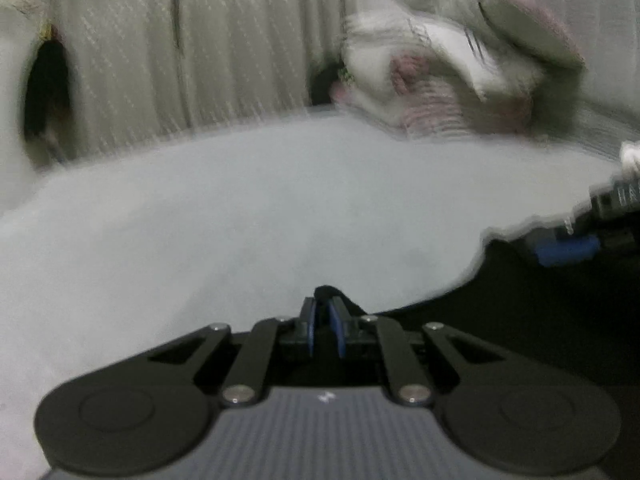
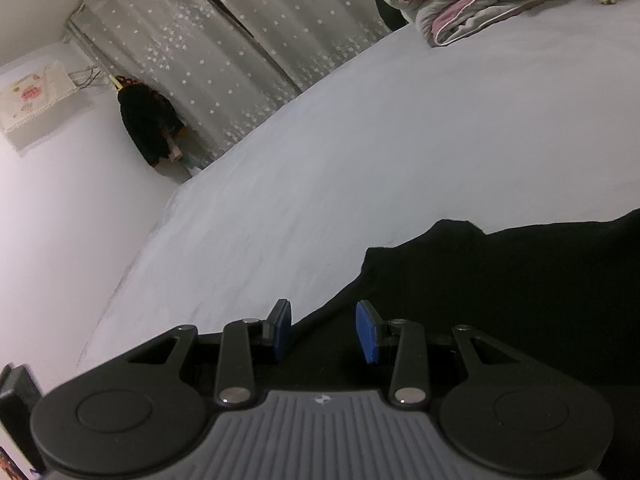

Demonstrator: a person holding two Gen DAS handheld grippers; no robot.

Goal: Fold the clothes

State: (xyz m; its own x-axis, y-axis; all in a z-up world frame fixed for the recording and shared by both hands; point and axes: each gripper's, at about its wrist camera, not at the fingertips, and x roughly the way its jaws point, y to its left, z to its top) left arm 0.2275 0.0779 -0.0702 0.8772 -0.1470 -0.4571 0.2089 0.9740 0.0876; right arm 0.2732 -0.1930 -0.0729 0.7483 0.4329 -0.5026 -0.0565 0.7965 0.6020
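Closest to the lens, the left gripper (image 1: 325,312) pinches a corner of the black garment (image 2: 500,280), which spreads rightward over the bed (image 2: 360,160). Over its edge, the right gripper (image 2: 326,330) stands half open, holding nothing.

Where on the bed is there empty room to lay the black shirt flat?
The big bare stretch of white sheet is free, between the black shirt in front, the curtain at the far edge, and the bundled quilt in the far corner. It is crowded only at that quilt corner.
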